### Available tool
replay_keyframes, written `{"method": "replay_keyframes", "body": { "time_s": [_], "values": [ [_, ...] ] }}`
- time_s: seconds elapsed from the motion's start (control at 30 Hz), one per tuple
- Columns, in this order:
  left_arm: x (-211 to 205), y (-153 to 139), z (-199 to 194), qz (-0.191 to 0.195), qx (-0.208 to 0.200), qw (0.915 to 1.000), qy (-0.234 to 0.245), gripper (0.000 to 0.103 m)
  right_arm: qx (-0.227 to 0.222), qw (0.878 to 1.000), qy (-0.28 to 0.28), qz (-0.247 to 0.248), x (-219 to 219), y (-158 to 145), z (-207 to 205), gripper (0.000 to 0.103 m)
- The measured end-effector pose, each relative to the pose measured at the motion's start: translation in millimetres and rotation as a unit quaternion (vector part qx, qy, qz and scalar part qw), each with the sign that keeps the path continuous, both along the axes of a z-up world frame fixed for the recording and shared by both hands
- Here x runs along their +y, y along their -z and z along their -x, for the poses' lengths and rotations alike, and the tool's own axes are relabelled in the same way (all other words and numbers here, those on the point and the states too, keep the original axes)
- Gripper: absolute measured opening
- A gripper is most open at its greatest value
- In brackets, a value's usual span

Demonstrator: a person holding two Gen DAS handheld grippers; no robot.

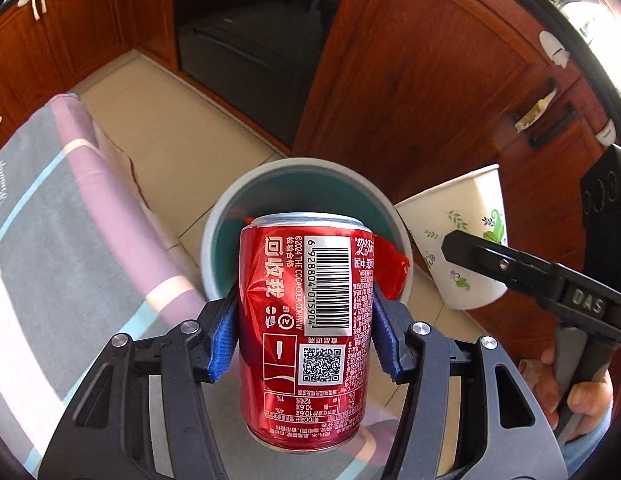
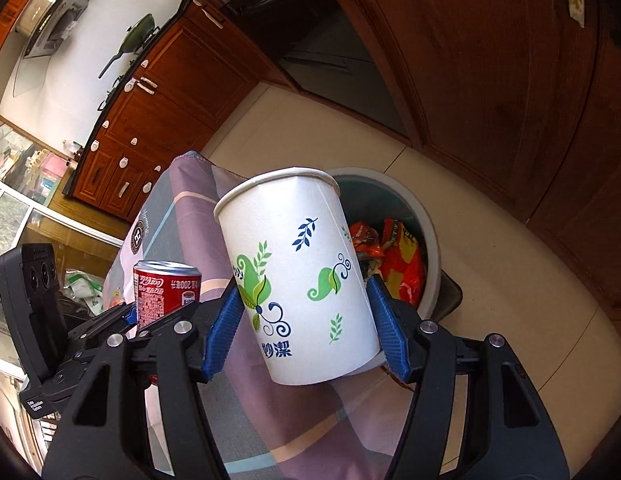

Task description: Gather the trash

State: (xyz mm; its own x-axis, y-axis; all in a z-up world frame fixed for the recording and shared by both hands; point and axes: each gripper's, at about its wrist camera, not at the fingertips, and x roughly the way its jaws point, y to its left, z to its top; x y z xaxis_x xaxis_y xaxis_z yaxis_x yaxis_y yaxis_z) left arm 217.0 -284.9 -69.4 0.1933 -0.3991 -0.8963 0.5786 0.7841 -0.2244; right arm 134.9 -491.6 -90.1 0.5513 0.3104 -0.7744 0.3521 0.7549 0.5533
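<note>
Left gripper (image 1: 304, 334): blue pads closed on a dented red cola can (image 1: 304, 332), gripped at its middle.
Right gripper (image 2: 304, 330): pads clamped on both sides of a white paper cup (image 2: 298, 276) with a leaf print, tilted, mouth away from the fingers.
Bin (image 1: 214, 240): grey rim, teal inside, on the tiled floor just beyond both sets of fingertips; red wrappers (image 2: 402, 264) inside.
Cloth (image 1: 70, 216): striped, left of the left fingers.
Hand (image 1: 578, 392): on the right gripper's handle.

The left gripper (image 1: 304, 332) clamps a dented red Coca-Cola can (image 1: 304, 332) between its blue pads (image 1: 222, 340). Just beyond the can stands a grey bin (image 1: 214, 240). To the right, the right gripper (image 1: 510, 268) holds a paper cup (image 1: 458, 236).
</note>
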Motion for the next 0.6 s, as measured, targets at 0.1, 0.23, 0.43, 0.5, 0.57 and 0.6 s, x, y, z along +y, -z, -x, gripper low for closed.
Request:
{"method": "replay_keyframes", "body": {
  "time_s": [0.1,0.23,0.43,0.5,0.57,0.6],
  "values": [
    [-9.2,7.4,-4.8,-0.009,-0.002,1.0,0.001,0.074,0.007,1.0,0.004,0.004,-6.0,2.3,-3.0,0.06],
    [-7.9,11.6,-6.9,-0.016,-0.006,0.9998,-0.005,0.078,0.017,1.0,0.001,0.007,-6.5,7.1,-8.8,0.06],
    [5.0,18.0,-7.8,-0.035,-0.014,0.999,-0.024,0.08,0.03,0.999,-0.012,0.009,1.8,19.1,-23.2,0.062],
    [11.6,18.3,-5.1,-0.043,-0.021,0.9985,-0.027,0.087,0.035,0.999,-0.018,0.016,6.0,22.1,-27.7,0.064],
    [21.3,18.6,-4.3,-0.048,-0.026,0.9981,-0.029,0.093,0.044,0.999,-0.018,0.012,7.6,25.5,-31.0,0.078],
    [23.6,18.1,-3.0,-0.051,-0.031,0.9978,-0.031,0.094,0.046,0.999,-0.013,0.01,7.5,26.8,-31.3,0.082]
  ]
}}
